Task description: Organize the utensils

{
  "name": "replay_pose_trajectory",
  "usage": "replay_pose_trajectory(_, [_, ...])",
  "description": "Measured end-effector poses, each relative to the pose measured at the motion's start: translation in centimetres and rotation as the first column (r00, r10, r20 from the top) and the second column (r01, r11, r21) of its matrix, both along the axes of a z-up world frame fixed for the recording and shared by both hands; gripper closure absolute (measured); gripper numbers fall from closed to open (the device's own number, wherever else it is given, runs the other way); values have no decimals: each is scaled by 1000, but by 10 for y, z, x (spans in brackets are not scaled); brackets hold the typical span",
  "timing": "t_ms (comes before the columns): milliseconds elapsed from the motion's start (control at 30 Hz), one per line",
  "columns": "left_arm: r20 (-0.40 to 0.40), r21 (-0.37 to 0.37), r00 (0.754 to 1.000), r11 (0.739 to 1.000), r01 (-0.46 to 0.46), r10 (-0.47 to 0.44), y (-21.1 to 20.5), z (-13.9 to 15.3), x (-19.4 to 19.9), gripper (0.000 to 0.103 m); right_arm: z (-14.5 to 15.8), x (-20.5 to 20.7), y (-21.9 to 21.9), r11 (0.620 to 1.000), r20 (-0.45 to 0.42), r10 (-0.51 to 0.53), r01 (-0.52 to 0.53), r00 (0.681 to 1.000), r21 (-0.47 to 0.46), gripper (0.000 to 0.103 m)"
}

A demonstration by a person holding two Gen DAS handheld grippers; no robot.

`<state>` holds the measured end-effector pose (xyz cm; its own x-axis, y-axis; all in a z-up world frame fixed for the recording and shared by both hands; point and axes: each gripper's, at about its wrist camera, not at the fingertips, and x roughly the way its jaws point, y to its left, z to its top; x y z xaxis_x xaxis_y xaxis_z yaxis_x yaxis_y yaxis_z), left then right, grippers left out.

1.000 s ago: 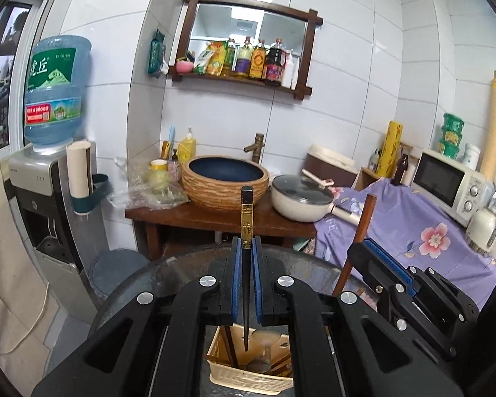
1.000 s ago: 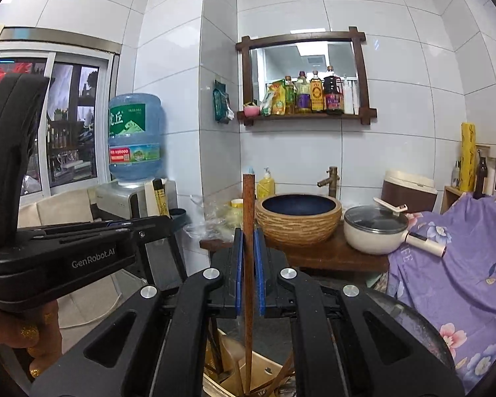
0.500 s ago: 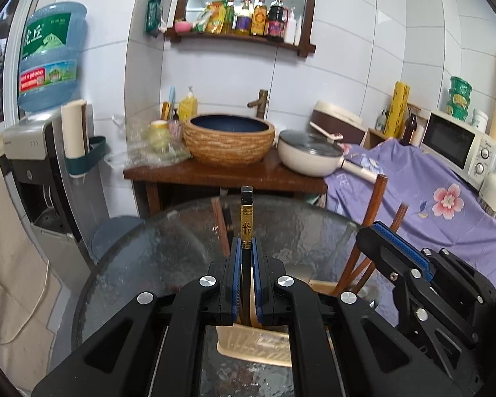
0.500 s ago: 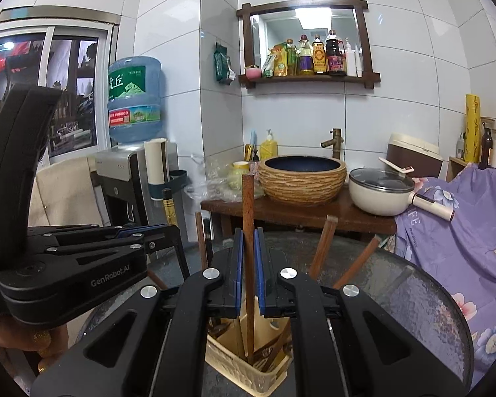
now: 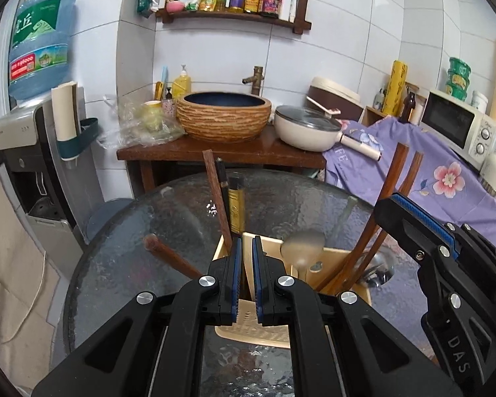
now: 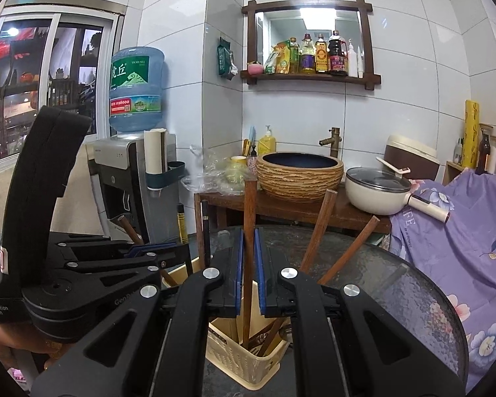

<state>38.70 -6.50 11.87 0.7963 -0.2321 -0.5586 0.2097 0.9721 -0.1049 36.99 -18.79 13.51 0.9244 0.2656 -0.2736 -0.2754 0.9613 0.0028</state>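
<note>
Left gripper: jaws have just been opening, now slightly parted, and the black chopstick stands beyond them in the cream utensil basket. Right gripper: jaws clenched on a brown chopstick, its lower end inside the basket on the glass worktop

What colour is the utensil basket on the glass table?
The utensil basket is cream-beige plastic with a perforated wall, clearest in the right wrist view.

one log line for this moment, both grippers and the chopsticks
left gripper: jaws slightly apart, empty | black chopstick: standing in holder | right gripper: shut on brown chopstick, tip in holder
</note>
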Motion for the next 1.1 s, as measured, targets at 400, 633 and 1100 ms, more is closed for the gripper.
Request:
replay_pose_trajectory(400, [259, -59, 965, 998, -18, 33, 38, 35, -104, 16, 25, -92, -24, 997, 129, 47, -55, 991, 58, 11])
replay_pose_trajectory(633, [359, -36, 929, 996, -81, 88, 54, 0, -187, 7, -16, -166, -33, 997, 88, 28, -33, 996, 65, 6])
replay_pose_trajectory(1100, [281, -39, 948, 988, -147, 152, 65, -102, -308, 7, -118, -299, -15, 999, 57, -42, 43, 998, -4, 6])
